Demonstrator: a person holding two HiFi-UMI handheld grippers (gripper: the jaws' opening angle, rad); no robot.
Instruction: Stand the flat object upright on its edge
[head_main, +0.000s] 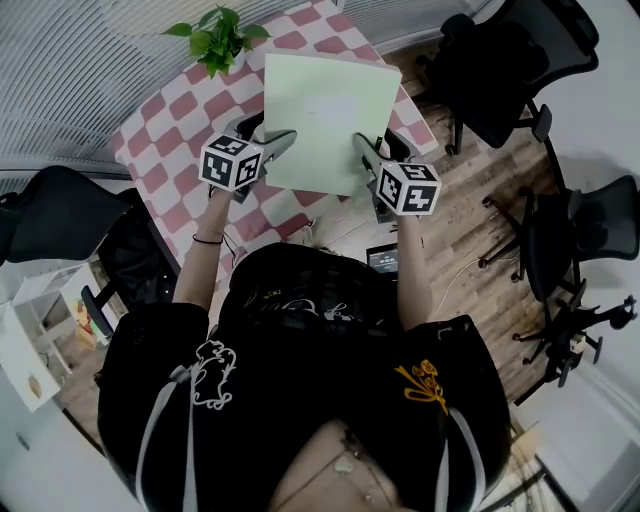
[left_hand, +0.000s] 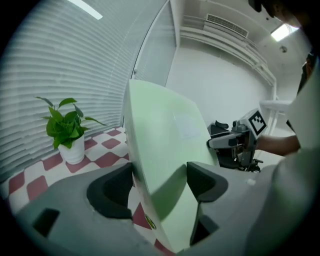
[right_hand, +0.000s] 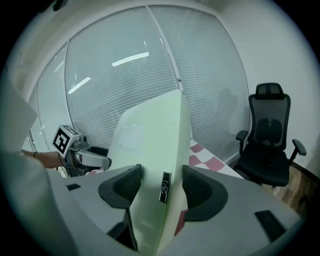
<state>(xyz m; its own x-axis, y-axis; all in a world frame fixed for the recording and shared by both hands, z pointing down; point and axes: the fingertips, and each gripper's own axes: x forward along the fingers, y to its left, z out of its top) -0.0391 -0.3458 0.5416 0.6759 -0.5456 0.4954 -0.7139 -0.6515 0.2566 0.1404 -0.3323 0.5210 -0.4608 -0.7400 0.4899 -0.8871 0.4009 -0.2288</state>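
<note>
Red-and-white checked cloth covers the table (head_main: 165, 125), with a leafy potted plant (head_main: 215, 38) at its far end. Over it I see the flat object (head_main: 325, 120): a pale green, matte, rigid rectangular slab with rounded corners, smooth-faced and thin, tipped steeply up. My left gripper (head_main: 275, 140) pinches its left edge, my right gripper (head_main: 370, 150) its right edge, where a small dark label (right_hand: 163, 187) sits.
</note>
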